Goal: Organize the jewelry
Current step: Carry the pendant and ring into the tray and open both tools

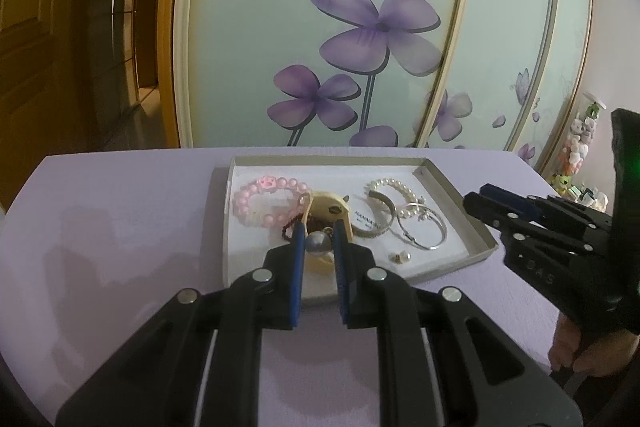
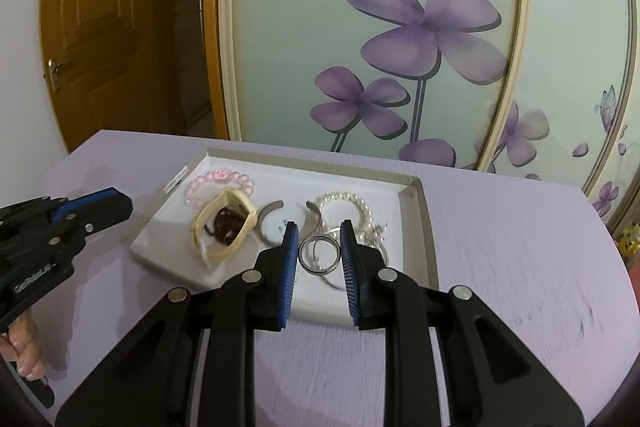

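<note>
Jewelry lies in a flat white tray (image 1: 456, 187) on a purple table (image 1: 120, 227). At the tray's left end sits a pink bead bracelet (image 1: 266, 203). Beside it is a small cream box (image 2: 224, 227) with dark red beads inside. Toward the tray's right end lie a pearl bracelet (image 1: 394, 189) and silver hoops (image 1: 424, 231). The left gripper (image 1: 317, 243) pinches a gray pearl (image 1: 316, 244) over the tray's near edge. The right gripper (image 2: 319, 251) squeezes a silver ring (image 2: 320, 255) just above the tray.
</note>
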